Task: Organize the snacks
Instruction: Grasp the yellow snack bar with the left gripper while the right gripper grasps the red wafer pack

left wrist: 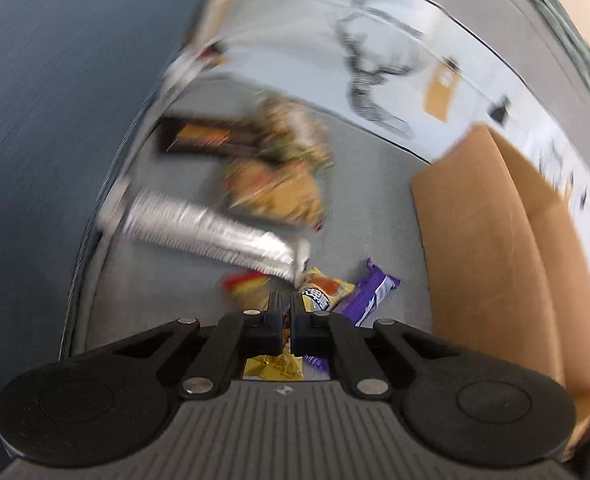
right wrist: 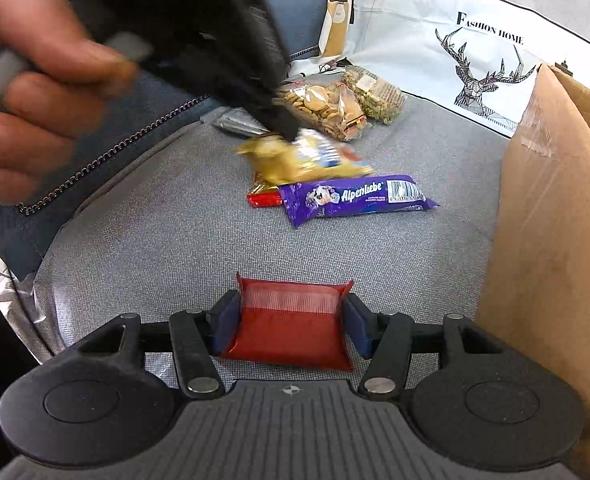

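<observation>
- Right gripper (right wrist: 291, 320): its blue pads sit against both sides of a red packet (right wrist: 291, 328), gripping it at 6 o'clock of the right wrist view, above the grey cushion (right wrist: 155, 240).
- A cardboard box (right wrist: 551, 208) stands at 3 o'clock of that view, its wall just beside the gripper.
- Beyond the red packet, at 12 o'clock, a purple Alpenliebe bar (right wrist: 355, 198) lies flat on the cushion, with a small red wrapper (right wrist: 264, 199) touching its left end.
- Left gripper (left wrist: 286, 300): fingers drawn together, pinching the edge of a yellow snack bag (right wrist: 295, 160). In the right wrist view it reaches in from 10 o'clock, held by a hand (right wrist: 35, 92); the bag is blurred, just behind the purple bar.
- A silver packet (left wrist: 207, 236) lies at 11 o'clock of the left wrist view.
- Farther off, two clear bags, one of biscuits (right wrist: 327, 106) and one of greenish snacks (right wrist: 375, 94), touch each other.
- A dark packet (left wrist: 199, 138) lies beside them in the left view.
- Farthest, a white cloth with a deer print (right wrist: 483, 76).
</observation>
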{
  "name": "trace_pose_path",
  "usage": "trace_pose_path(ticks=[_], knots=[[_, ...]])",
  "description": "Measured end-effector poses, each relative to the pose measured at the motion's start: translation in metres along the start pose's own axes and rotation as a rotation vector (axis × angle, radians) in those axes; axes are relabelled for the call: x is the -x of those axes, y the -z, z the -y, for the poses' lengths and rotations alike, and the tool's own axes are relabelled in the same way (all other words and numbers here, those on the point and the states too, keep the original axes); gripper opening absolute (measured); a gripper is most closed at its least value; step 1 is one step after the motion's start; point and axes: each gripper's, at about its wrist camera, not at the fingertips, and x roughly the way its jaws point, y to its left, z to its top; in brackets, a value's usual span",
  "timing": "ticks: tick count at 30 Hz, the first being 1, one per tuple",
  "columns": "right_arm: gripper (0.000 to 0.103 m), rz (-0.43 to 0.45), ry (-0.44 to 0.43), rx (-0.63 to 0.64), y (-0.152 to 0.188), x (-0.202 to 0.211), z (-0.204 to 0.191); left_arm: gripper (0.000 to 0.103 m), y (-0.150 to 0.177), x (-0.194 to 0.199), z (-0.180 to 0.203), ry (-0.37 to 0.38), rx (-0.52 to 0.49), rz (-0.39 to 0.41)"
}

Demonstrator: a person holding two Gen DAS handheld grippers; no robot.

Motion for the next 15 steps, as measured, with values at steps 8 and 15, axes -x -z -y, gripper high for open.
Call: trace_pose_path(ticks=[8, 15], knots=[[0.062, -0.003, 0.001, -0.004, 0.002, 0.001, 0.001, 0.023, 0.007, 0.010, -0.019, -0.029, 0.102, -0.018], [0.068, -0.012, -0.001, -0.010, 0.002, -0.001, 0.004, 0.032, 0.007, 0.003, 0.007, 0.005, 0.000, -0.010]])
